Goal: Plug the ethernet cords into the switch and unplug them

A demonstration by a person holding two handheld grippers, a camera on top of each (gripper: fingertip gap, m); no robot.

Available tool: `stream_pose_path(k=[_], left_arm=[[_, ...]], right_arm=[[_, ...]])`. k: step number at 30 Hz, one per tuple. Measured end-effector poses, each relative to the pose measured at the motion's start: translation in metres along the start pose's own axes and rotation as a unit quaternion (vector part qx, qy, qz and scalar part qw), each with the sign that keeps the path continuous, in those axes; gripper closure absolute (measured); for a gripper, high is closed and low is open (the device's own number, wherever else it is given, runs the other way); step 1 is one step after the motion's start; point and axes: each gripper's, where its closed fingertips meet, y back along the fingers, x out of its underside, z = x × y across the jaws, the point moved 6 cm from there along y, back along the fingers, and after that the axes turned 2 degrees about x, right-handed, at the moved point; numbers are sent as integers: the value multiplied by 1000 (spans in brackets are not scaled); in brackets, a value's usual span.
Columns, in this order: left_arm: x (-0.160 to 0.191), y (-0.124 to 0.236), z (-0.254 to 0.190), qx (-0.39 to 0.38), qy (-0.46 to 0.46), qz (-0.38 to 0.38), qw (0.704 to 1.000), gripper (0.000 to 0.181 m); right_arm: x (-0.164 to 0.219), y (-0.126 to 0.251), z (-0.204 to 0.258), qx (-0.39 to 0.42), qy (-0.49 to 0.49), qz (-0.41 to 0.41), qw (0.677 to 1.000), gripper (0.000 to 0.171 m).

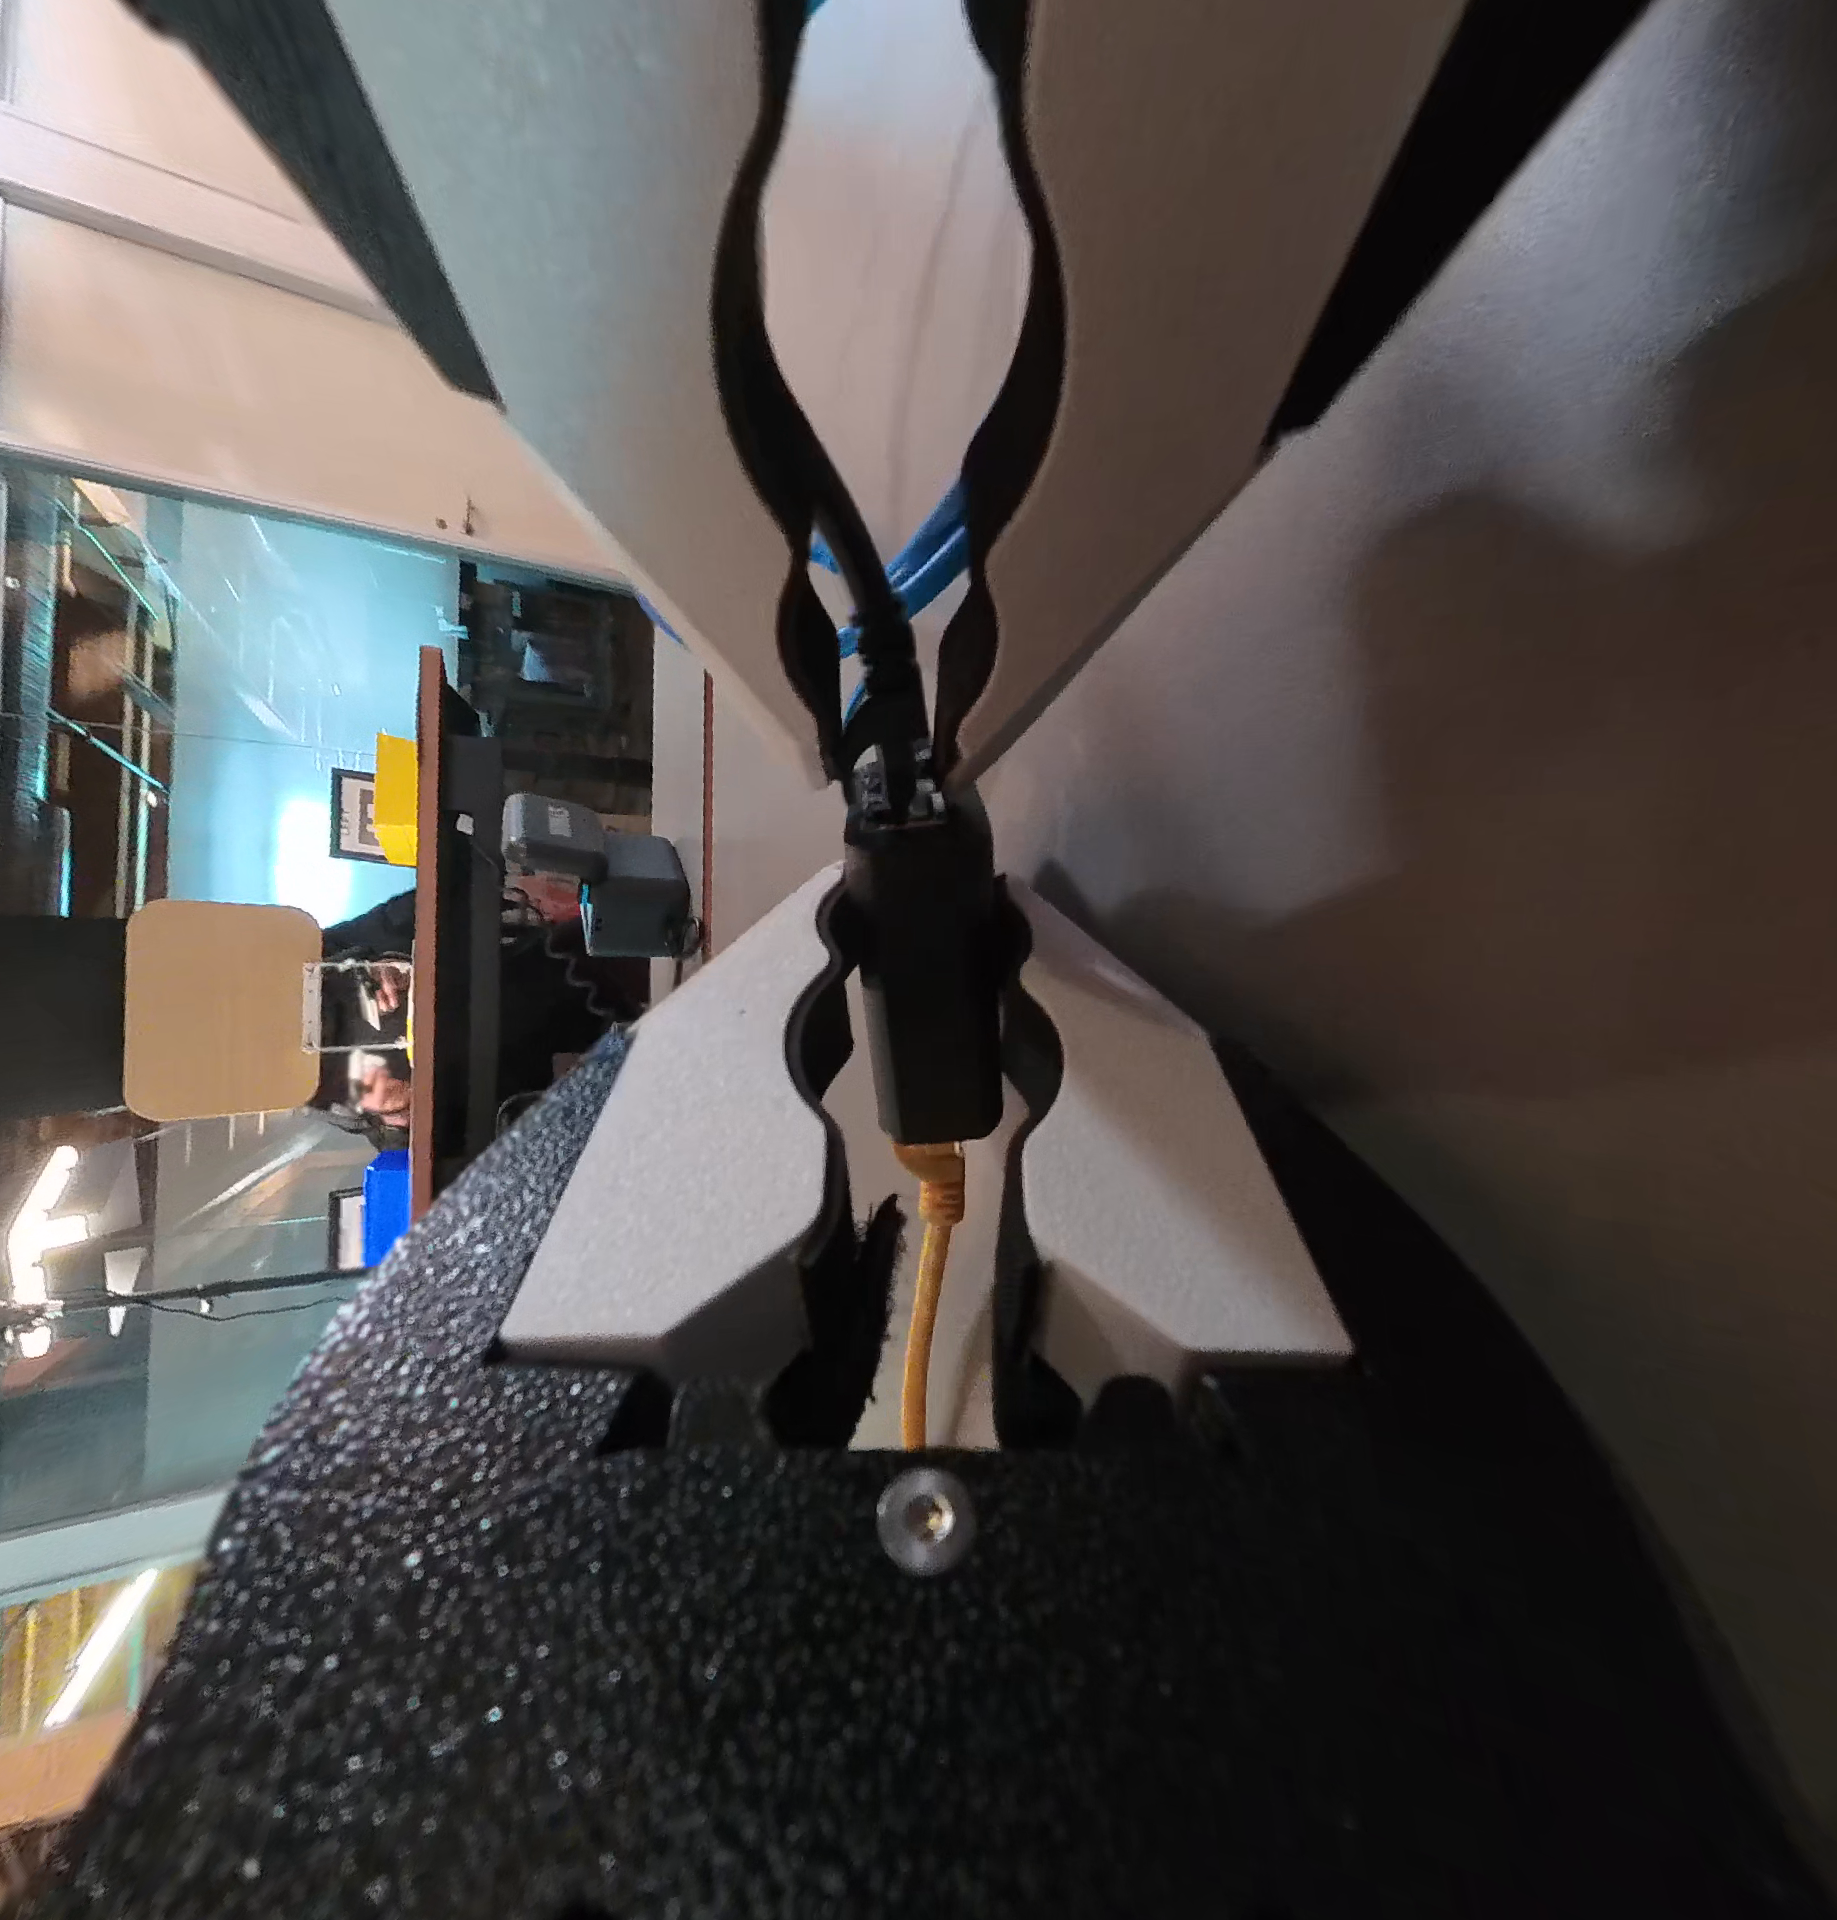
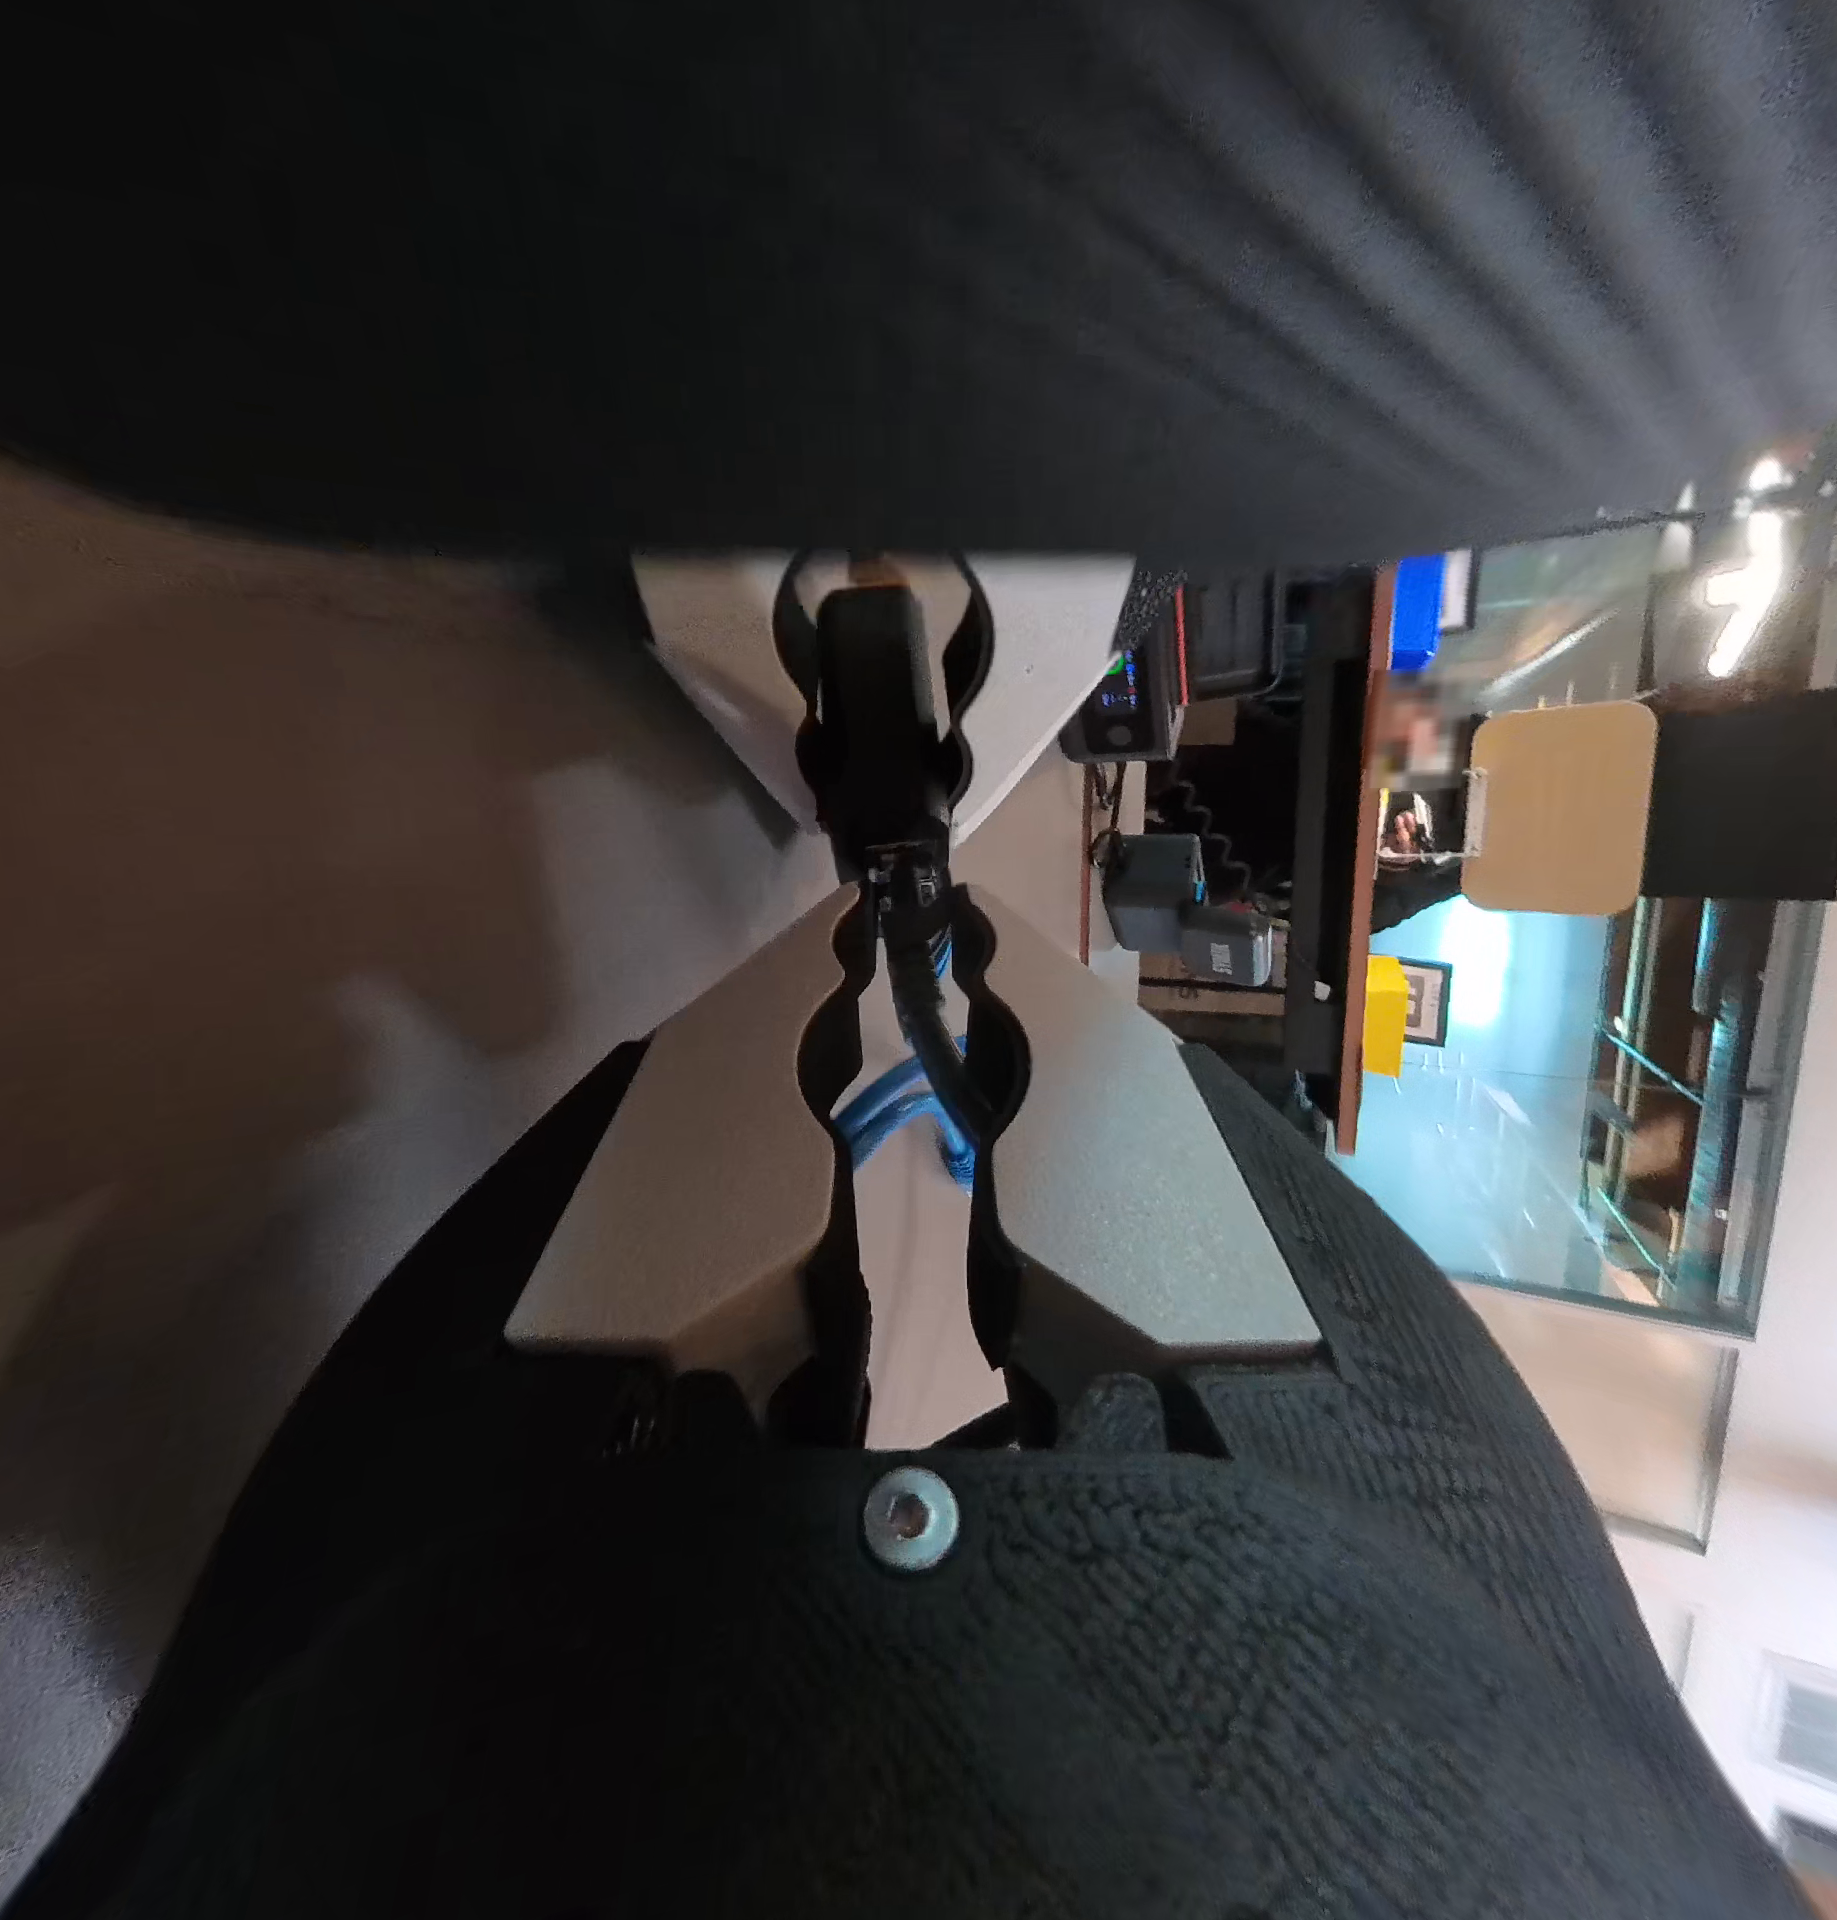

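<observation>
My left gripper (image 1: pixel 922 896) is shut on a small black switch block (image 1: pixel 929 997). A yellow cord (image 1: pixel 924 1299) is plugged into the block's near end. My right gripper (image 2: pixel 906 906) is shut on the plug (image 2: pixel 901 883) of a black ethernet cord (image 2: pixel 924 1023). The two grippers meet tip to tip. The plug (image 1: pixel 893 781) sits at the block's far port; I cannot tell how deep it is. In the right wrist view the block (image 2: pixel 872 696) is held by the left gripper (image 2: pixel 886 821) opposite.
Loose blue cords (image 2: pixel 893 1101) lie on the white table (image 2: pixel 924 1351) under the grippers and show in the left wrist view (image 1: pixel 924 561). Dark ribbed fabric (image 2: pixel 893 260) fills one side of the right wrist view. A cluttered desk with grey devices (image 1: pixel 602 883) stands beyond. Only a small space, under 4 cm, lies between the two pairs of fingers.
</observation>
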Motion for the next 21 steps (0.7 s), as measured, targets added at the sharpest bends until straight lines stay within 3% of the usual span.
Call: stream_pose_path(k=[7, 15, 21], left_arm=[[-3, 0, -3, 7, -23, -26, 999, 160], [-3, 1, -4, 9, -28, -37, 999, 159], [-1, 2, -2, 12, -11, -49, 999, 159]], right_arm=[[3, 4, -6, -115, 85, -23, 989, 159], [-6, 2, -15, -243, 252, -27, 936, 158], [-11, -1, -21, -295, 346, -24, 891, 157]])
